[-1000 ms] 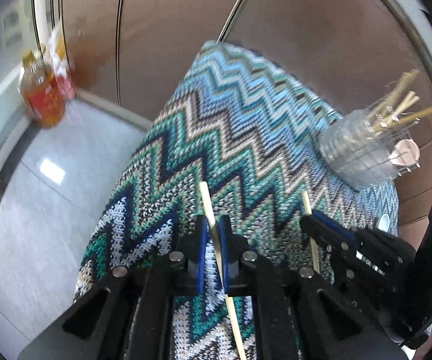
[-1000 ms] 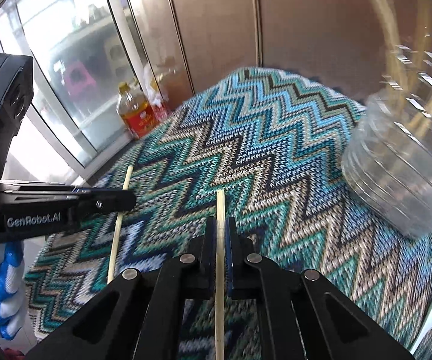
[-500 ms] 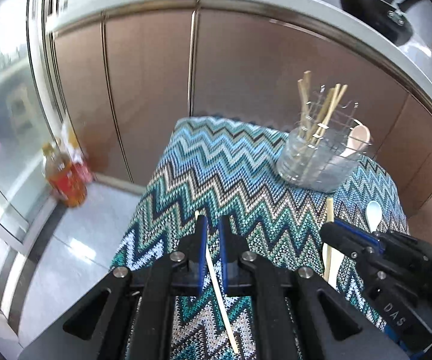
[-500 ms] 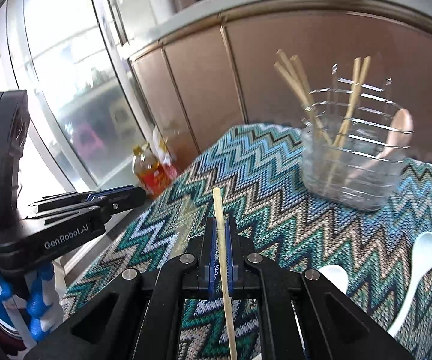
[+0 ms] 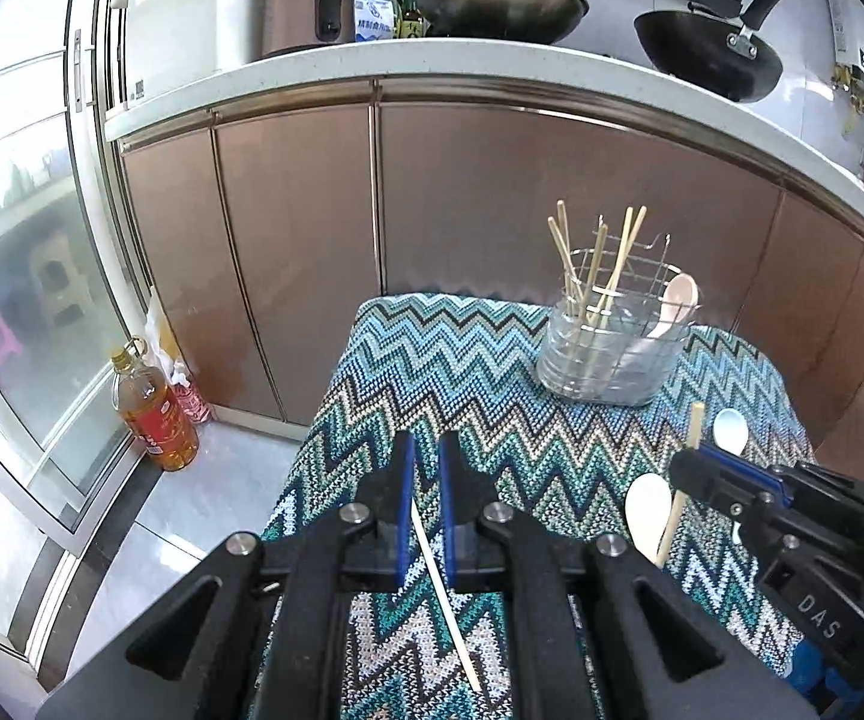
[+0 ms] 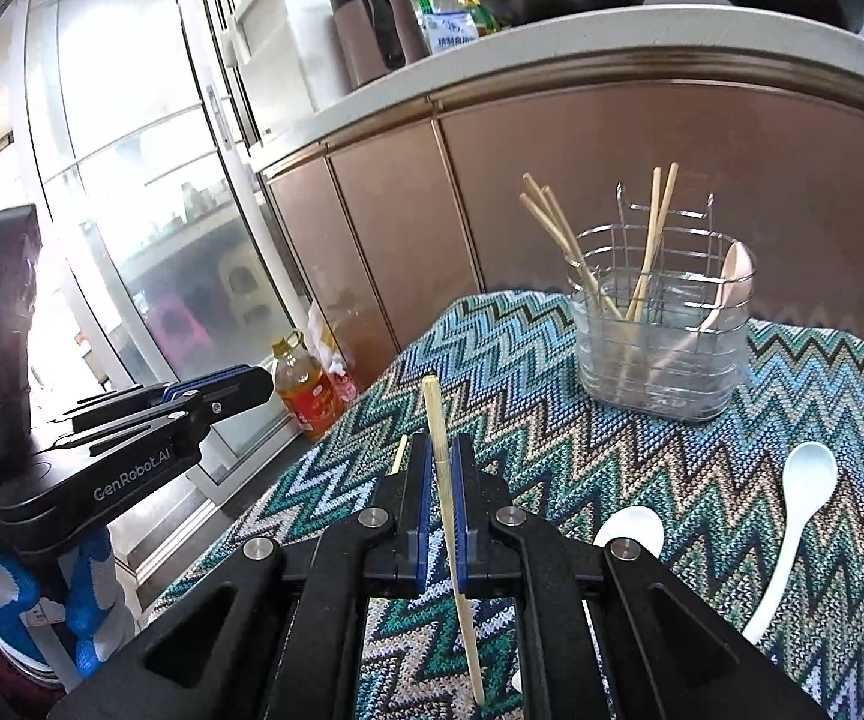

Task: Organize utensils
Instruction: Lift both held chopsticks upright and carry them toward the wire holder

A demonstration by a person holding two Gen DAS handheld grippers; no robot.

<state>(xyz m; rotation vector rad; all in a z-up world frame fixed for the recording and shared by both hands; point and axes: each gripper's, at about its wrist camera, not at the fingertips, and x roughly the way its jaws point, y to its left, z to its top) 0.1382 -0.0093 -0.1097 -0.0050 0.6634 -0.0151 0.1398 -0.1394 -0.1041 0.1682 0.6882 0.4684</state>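
My left gripper is shut on a pale chopstick that slants back under the fingers, above the zigzag cloth. My right gripper is shut on a second chopstick, its tip standing up past the fingers. Each gripper shows in the other's view: the right gripper with its chopstick, the left gripper at the left. A clear wire-framed utensil holder stands at the cloth's far side with several chopsticks and a spoon in it.
Two white spoons lie on the cloth at the right. An oil bottle stands on the floor by the brown cabinets. Woks sit on the counter above. Glass doors close the left side.
Both grippers have risen and drawn back from the cloth with their chopsticks; the holder now looks smaller and farther off. The left chopstick's tip no longer sticks out ahead of the fingers.
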